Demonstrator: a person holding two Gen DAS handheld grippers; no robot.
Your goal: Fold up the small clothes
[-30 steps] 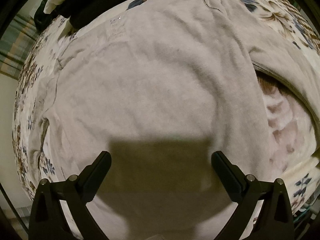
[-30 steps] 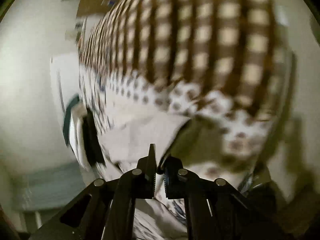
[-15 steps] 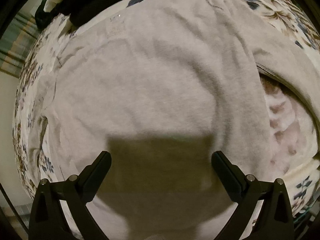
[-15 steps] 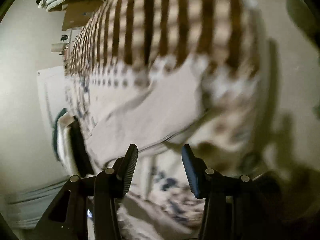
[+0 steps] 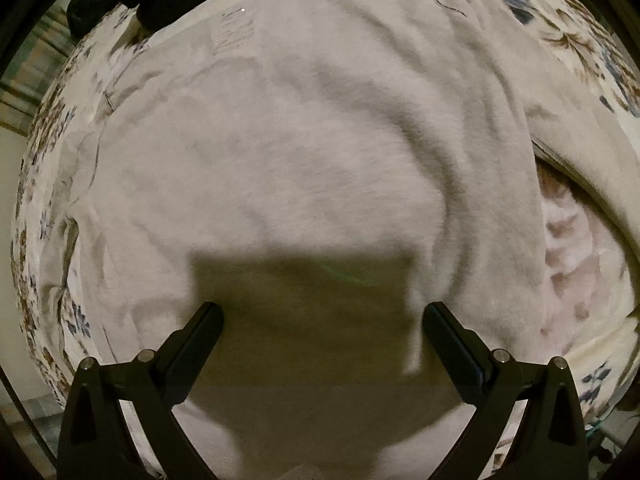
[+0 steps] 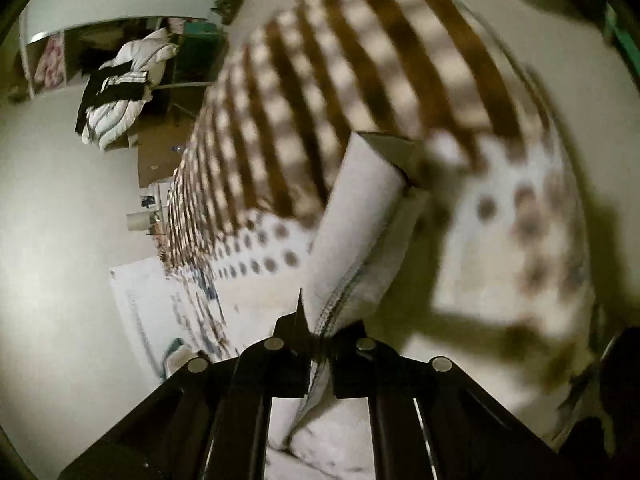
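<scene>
Since the earlier frame, the right gripper (image 6: pixel 320 326) has been closed from a wide gap onto a folded edge of the pale garment (image 5: pixel 304 168), and the right wrist view has been swung toward the brown checked blanket (image 6: pixel 360 92). The left wrist view is matched almost exactly by its earlier counterpart.

Left gripper (image 5: pixel 322 316): the jaws are held wide apart, and nothing is gripped between them. The gripper is positioned above the garment, on which its shadow is cast. Contact with the fabric cannot be confirmed.

Right gripper: the jaws are pressed together, with a stitched fabric edge clamped between them (several layers are visible at the pinch). From the pinch the cloth is drawn up and away as a narrow, taut strip.

Garment: it is spread flat over the floral bedspread (image 5: pixel 592 40) and fills most of the left wrist view. A printed label (image 5: pixel 234 32) is seen near its far edge, and a fold is raised along its right side. A fluffy pink patterned cloth (image 5: pixel 572 248) is exposed beside that fold.

A pile of black-and-white clothing (image 6: pixel 120 96) is visible in the background of the right wrist view.
</scene>
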